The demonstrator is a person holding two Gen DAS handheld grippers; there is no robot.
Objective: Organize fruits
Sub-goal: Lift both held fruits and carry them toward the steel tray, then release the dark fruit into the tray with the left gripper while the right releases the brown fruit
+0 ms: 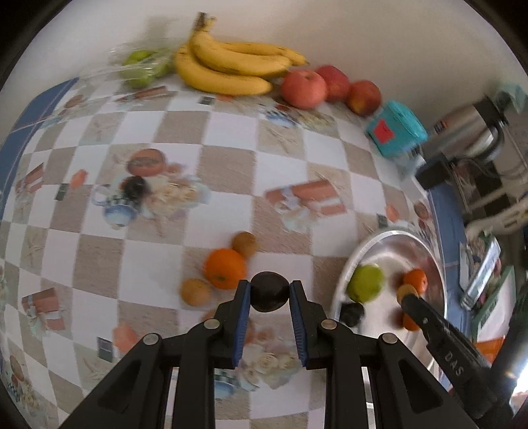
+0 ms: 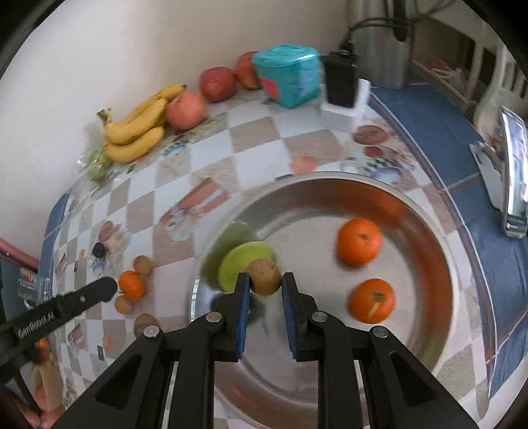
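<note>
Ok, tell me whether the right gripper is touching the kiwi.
Touching. The right wrist view shows the right gripper with both blue pads pressed against the sides of the kiwi, held above the steel bowl.

"DAS" on right gripper [image 1: 409, 297], "GenRobot.AI" on left gripper [image 2: 110, 287]

A plain cream wall [image 1: 363, 29] backs a table under a checkered, blue-bordered tablecloth [image 1: 231, 138] in soft daylight.

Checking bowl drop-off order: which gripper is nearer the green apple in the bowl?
Right. The right gripper, shut on a kiwi, hangs over the steel bowl beside the green apple. The left gripper is outside the bowl.
</note>
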